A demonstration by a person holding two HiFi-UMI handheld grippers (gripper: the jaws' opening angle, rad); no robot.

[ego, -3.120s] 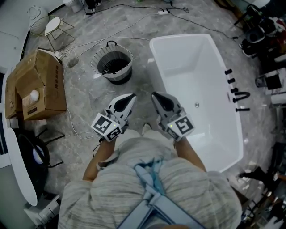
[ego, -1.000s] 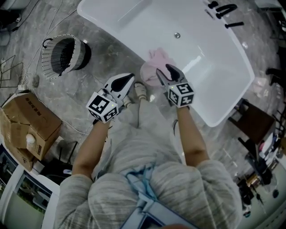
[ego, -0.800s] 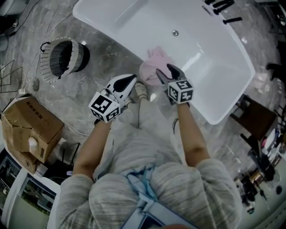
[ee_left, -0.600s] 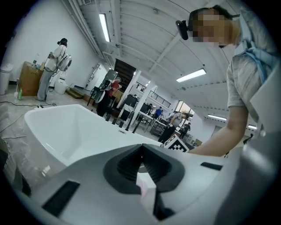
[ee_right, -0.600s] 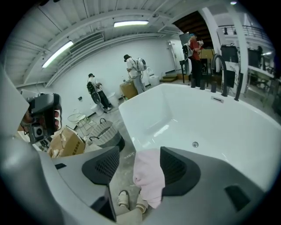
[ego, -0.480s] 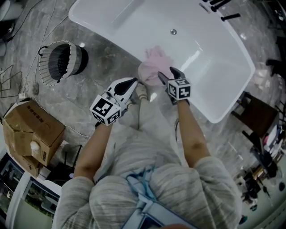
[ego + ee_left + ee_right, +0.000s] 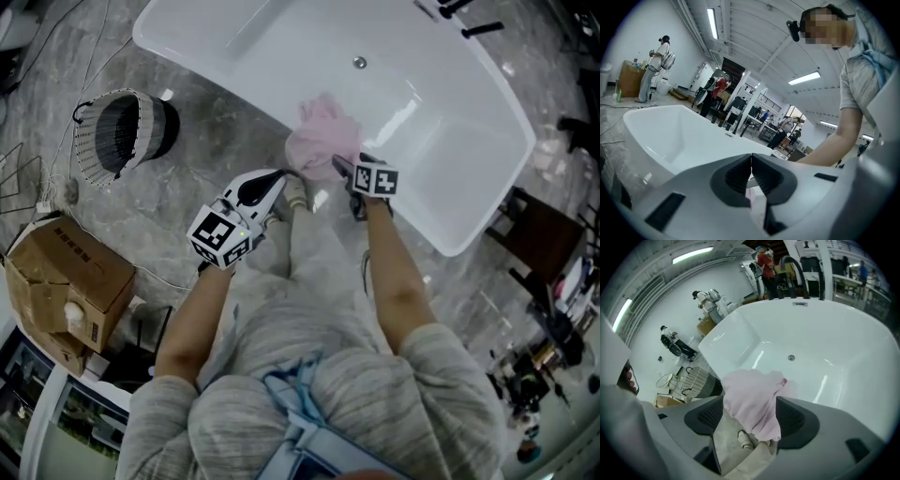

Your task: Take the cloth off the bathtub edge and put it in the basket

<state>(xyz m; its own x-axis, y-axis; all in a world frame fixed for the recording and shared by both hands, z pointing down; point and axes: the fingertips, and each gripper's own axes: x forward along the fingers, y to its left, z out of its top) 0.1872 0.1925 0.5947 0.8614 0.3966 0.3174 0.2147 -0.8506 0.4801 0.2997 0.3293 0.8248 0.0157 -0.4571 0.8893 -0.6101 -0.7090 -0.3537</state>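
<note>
my right hand-held gripper (image 7: 345,169) has just been opening, its jaws wide around the cloth (image 7: 321,141) on the bathtub (image 7: 450,141) edge. my left hand-held gripper (image 7: 279,176) is closed on nothing. i fear a shallow bite would slide the cloth into the bathtub.

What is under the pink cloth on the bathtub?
The pink cloth lies draped over the near edge of the bathtub, partly hanging down its outer side. That stretch of edge is covered; anything else beneath cannot be seen.
</note>
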